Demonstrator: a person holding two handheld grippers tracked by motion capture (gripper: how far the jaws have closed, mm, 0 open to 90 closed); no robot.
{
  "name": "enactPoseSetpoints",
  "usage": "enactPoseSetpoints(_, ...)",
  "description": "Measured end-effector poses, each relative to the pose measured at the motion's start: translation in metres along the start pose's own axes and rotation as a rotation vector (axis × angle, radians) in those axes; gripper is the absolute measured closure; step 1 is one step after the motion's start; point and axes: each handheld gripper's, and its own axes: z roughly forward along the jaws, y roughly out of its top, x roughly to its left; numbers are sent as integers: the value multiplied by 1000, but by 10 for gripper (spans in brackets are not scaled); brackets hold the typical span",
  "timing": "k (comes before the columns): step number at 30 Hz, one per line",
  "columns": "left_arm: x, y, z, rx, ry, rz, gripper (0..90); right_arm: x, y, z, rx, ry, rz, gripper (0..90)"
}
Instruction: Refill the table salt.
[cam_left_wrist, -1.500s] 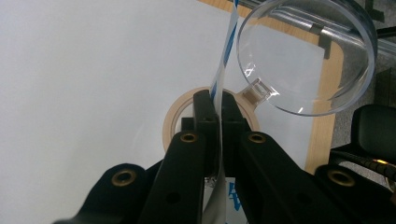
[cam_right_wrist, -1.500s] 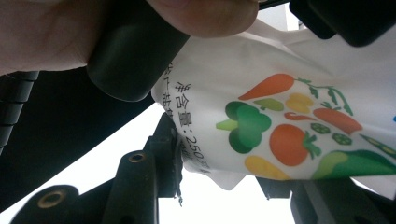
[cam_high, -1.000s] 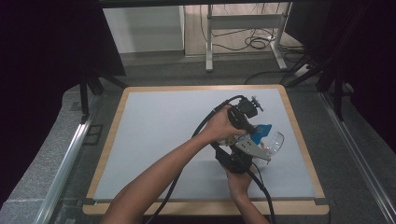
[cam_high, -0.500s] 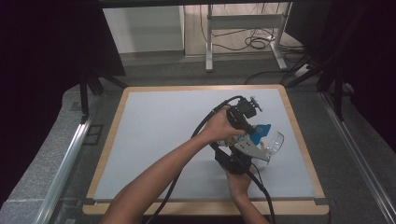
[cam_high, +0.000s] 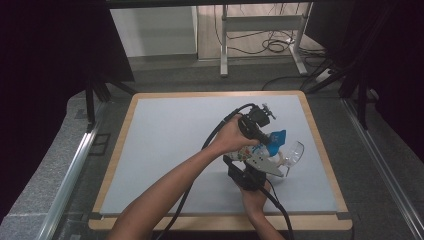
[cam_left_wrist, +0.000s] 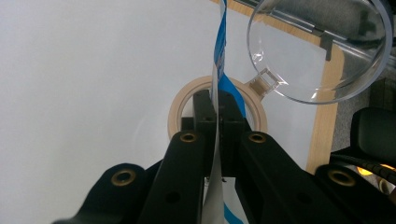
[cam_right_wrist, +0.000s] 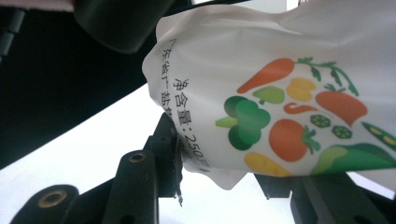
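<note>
Two grippers meet right of centre in the high view, and we've got both on one printed pouch (cam_high: 261, 150). Our left gripper (cam_left_wrist: 218, 122) is clenched on the pouch's thin edge, which runs straight up between its jaws; a tape ring (cam_left_wrist: 180, 108) lies on the white mat (cam_high: 170, 135) beyond, a clear round lid (cam_left_wrist: 322, 51) at upper right. Our right gripper (cam_right_wrist: 224, 179) grasps the pouch's lower edge, vegetable print filling the upper right.
</note>
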Motion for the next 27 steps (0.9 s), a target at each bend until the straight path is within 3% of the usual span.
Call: enactPoseSetpoints(27,7,-26,-15,-83,-45,-49,897,-1,-21,-6,93,-27,-73,571)
